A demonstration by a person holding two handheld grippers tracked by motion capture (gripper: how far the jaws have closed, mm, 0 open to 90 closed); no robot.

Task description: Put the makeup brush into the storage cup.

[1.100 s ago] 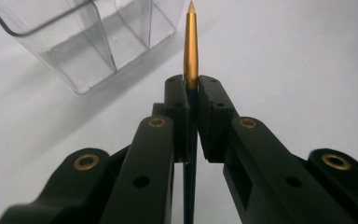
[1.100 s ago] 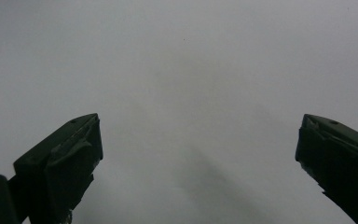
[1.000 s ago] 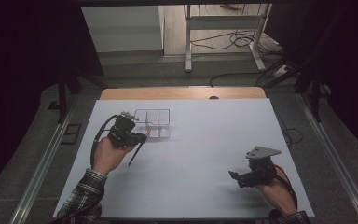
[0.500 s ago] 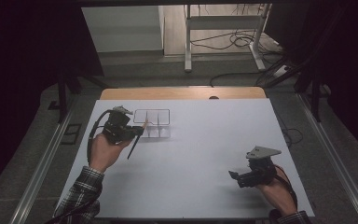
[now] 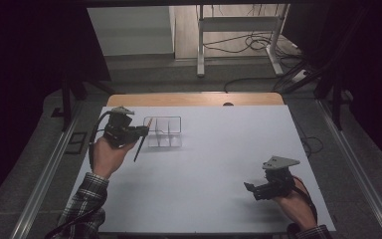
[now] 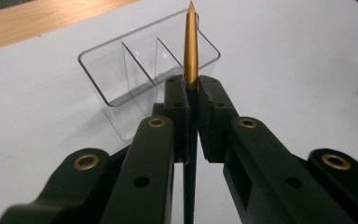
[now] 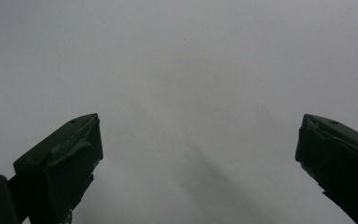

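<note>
Gold-tipped and dark in the shaft, the pen (image 6: 190, 51) sits clamped between the left gripper's (image 6: 192, 93) pads, tip just short of the clear organizer (image 6: 135, 60). Held so near its tip, the pen could pivot and catch a divider. The left gripper view shows three compartments; from the high view the organizer (image 5: 164, 130) looks faint, perhaps empty. Well apart from it, the right gripper (image 5: 251, 189) rests, jaws spread, holding nothing.

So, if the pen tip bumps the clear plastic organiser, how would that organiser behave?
The clear plastic three-compartment organiser looks thin-walled and empty, so probably light; a bump would likely slide it on the smooth white table. Its broad, low shape suggests sliding rather than tipping. The thin gold-tipped pen, clamped in the left gripper, seems stiff.
</note>
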